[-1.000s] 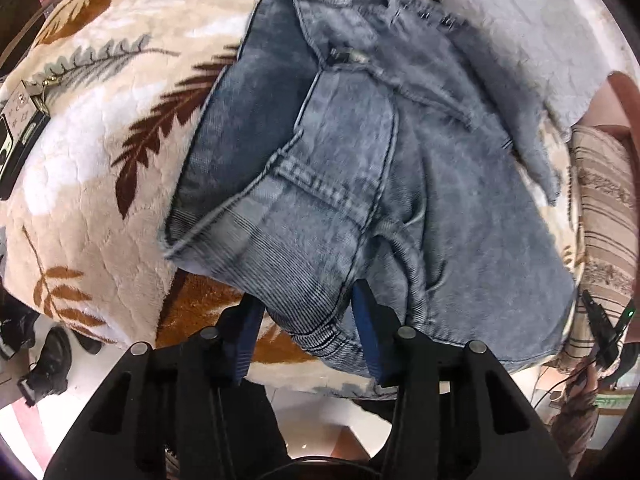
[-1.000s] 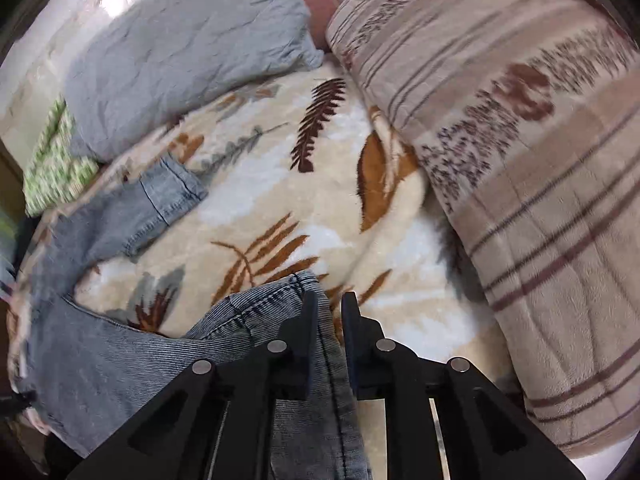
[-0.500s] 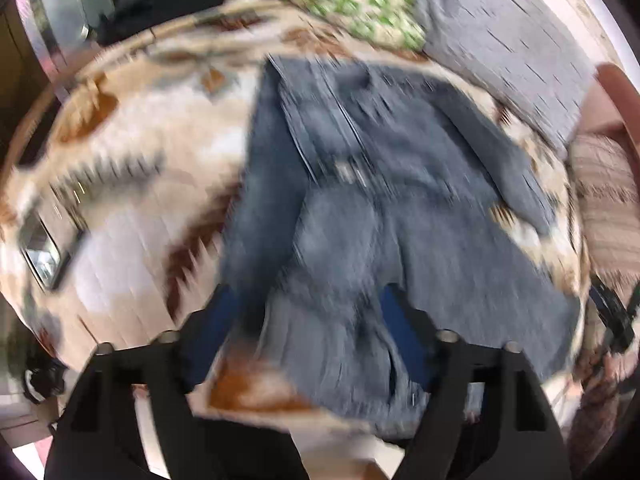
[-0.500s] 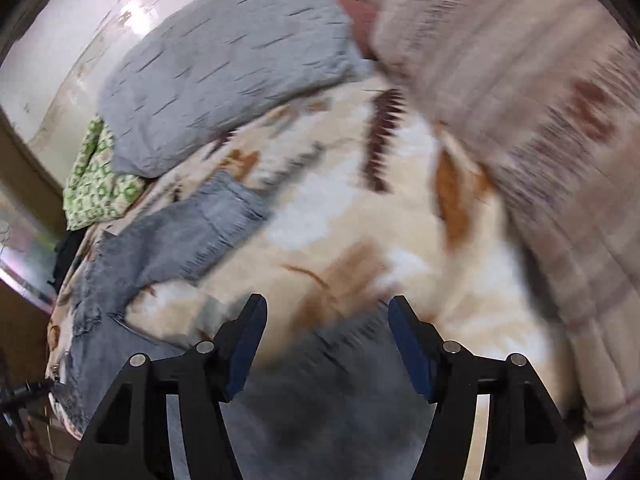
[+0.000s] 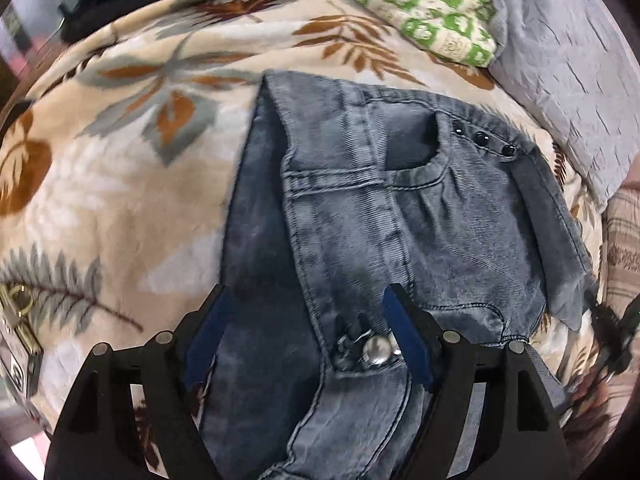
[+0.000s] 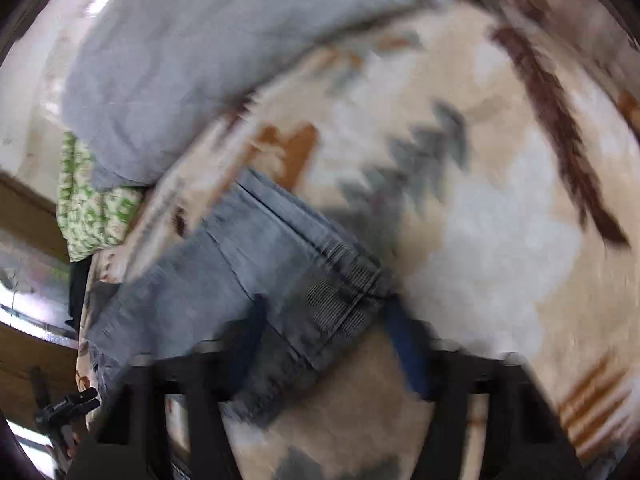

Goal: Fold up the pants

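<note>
Grey-blue denim pants (image 5: 360,232) lie on a leaf-patterned blanket (image 5: 120,160), waistband and metal button (image 5: 376,350) near my left gripper (image 5: 308,312). The left gripper is open, its blue pads on either side of the waistband, holding nothing. In the right wrist view, which is blurred, a pant leg end with its hem (image 6: 304,272) lies on the blanket (image 6: 500,220). My right gripper (image 6: 324,320) is open, its fingers straddling the hem end without closing on it.
A grey pillow (image 5: 568,64) and a green-patterned cushion (image 5: 432,12) lie at the back; both also show in the right wrist view, the pillow (image 6: 192,64) above the cushion (image 6: 92,212). A striped beige cushion (image 5: 624,240) is at the right. A keyring (image 5: 20,312) lies at the left edge.
Both grippers have opened and let go of the denim. The left has moved forward over the waistband. The right has swung left to the other leg's hem.
</note>
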`<state>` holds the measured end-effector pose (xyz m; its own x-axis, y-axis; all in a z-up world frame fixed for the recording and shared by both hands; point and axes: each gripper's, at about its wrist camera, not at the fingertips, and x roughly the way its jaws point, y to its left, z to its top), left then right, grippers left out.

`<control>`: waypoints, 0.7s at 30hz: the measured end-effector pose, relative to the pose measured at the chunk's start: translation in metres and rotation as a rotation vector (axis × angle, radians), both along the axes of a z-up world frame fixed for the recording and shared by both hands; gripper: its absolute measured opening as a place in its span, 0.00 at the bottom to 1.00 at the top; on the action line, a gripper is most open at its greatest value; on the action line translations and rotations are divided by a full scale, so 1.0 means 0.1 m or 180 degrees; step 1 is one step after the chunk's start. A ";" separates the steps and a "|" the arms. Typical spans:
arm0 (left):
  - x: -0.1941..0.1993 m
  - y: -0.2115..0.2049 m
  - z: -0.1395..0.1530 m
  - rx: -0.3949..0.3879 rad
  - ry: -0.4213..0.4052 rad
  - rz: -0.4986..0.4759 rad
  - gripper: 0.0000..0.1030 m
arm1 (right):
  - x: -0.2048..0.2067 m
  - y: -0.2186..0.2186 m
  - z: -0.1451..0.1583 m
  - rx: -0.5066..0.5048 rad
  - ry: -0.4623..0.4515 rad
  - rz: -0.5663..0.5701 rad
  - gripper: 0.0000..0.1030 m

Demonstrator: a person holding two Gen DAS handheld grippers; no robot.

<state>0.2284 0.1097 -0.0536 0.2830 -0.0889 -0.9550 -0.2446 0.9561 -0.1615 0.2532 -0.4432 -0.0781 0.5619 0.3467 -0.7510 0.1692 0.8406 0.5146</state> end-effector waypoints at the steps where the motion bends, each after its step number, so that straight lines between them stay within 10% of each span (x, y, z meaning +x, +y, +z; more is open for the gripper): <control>1: 0.02 -0.02 0.02 0.0022 -0.0027 -0.0021 0.76 | 0.01 -0.03 0.10 -0.0064 -0.0095 -0.0003 0.06; 5: 0.16 -0.10 0.10 0.0195 -0.0160 -0.0093 0.76 | 0.02 -0.45 0.51 -0.0321 -0.0441 -0.0368 0.06; 10: 0.28 -0.14 0.01 0.0348 -0.0055 -0.0137 0.75 | 0.11 -0.91 0.22 -0.0460 0.0029 -0.0770 0.09; 13: 0.28 -0.08 -0.02 0.0321 0.0008 -0.0130 0.75 | 0.03 -1.03 0.03 -0.0370 0.0282 -0.0813 0.26; 21: 0.46 0.16 0.25 0.0148 -0.0200 -0.0011 0.75 | 0.34 -0.99 0.46 -0.0718 -0.0141 -0.0471 0.61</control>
